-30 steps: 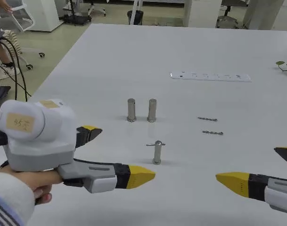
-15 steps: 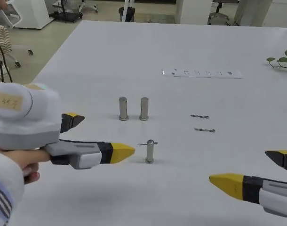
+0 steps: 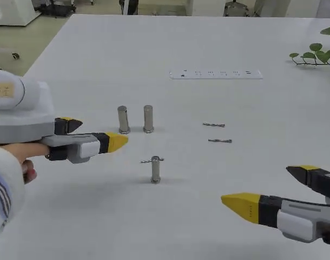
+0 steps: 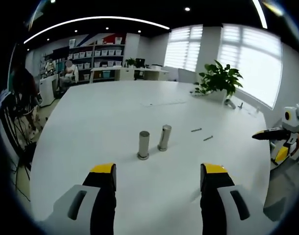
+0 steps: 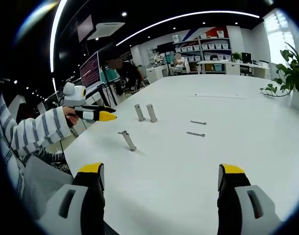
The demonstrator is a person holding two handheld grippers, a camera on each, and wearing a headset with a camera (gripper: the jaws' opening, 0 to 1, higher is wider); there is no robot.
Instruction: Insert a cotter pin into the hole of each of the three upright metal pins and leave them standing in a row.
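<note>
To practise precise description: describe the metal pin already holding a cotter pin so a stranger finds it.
On the white workbench, left of two loose cotter pins, two bare metal pins stand side by side. The third metal pin stands alone in front, a cotter pin through its top.

White counter (image 3: 219,32), seen from its near edge. Two bare metal pins (image 3: 122,119) (image 3: 148,118) stand upright side by side near the middle. A third metal pin (image 3: 155,171) stands apart on the near side, with a cotter pin (image 3: 152,160) through its top. Two loose cotter pins (image 3: 214,125) (image 3: 219,141) lie flat to the right, one behind the other. A white power strip (image 3: 216,74) lies farther back, and a leafy plant (image 3: 311,53) sits at the far right edge.
</note>
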